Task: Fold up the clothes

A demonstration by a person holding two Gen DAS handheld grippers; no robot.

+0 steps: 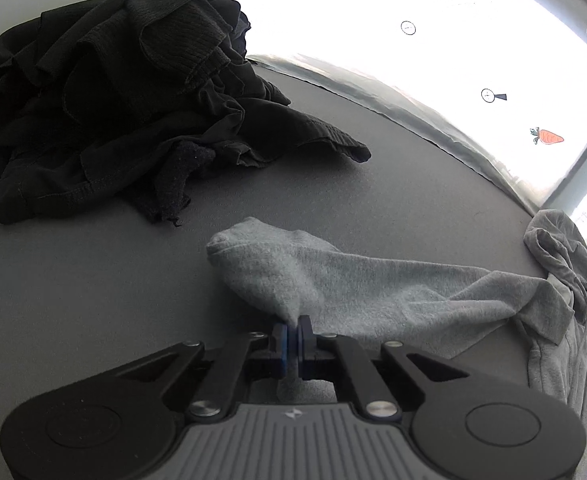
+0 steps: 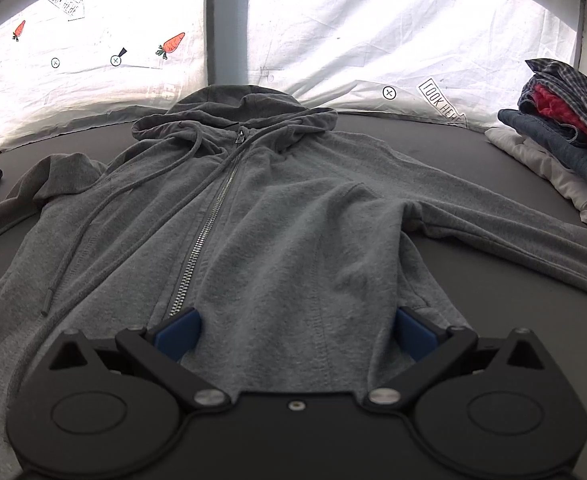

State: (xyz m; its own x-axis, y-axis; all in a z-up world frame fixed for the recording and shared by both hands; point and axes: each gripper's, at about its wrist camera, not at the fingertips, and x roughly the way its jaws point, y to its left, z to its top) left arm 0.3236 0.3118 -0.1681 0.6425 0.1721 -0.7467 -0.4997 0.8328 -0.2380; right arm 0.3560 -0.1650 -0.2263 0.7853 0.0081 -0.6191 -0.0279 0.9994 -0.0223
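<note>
- Left gripper (image 1: pixel 293 326): black linkage arms, blue pads, jaws drawn together and clamped on a pinch of grey fabric near the cuff end of a hoodie sleeve (image 1: pixel 333 280); a tuft of the cloth shows below the pads.
- Right gripper (image 2: pixel 295 330): same build, blue pads (image 2: pixel 179 332) standing wide apart just above the lower front of the hoodie; nothing is held between them.
- Grey zip-up hoodie (image 2: pixel 285 216): lies face up and spread flat on the table, hem end nearest the right wrist camera, hood (image 2: pixel 237 108) farthest. The metal zipper (image 2: pixel 209 220) is closed up to the collar. A drawcord (image 2: pixel 77 248) trails loosely over the side left of the zipper. One sleeve runs off to the right of that view; the other, seen in the left wrist view, stretches across the table to the left gripper.
- Table (image 1: pixel 93 280): dark grey, matte surface under all garments.
- Heap of black clothes (image 1: pixel 113 100): unfolded, crumpled, beyond the clamped sleeve, apart from it.
- Stack of folded clothes (image 2: pixel 565 136): at the far right of the table; white piece lowest, blue denim above, red and checked fabric on top.
- White backdrop sheet (image 2: pixel 333 32): behind the table, brightly lit, printed with carrots, crossed circles and "LOOK HERE" arrows.
</note>
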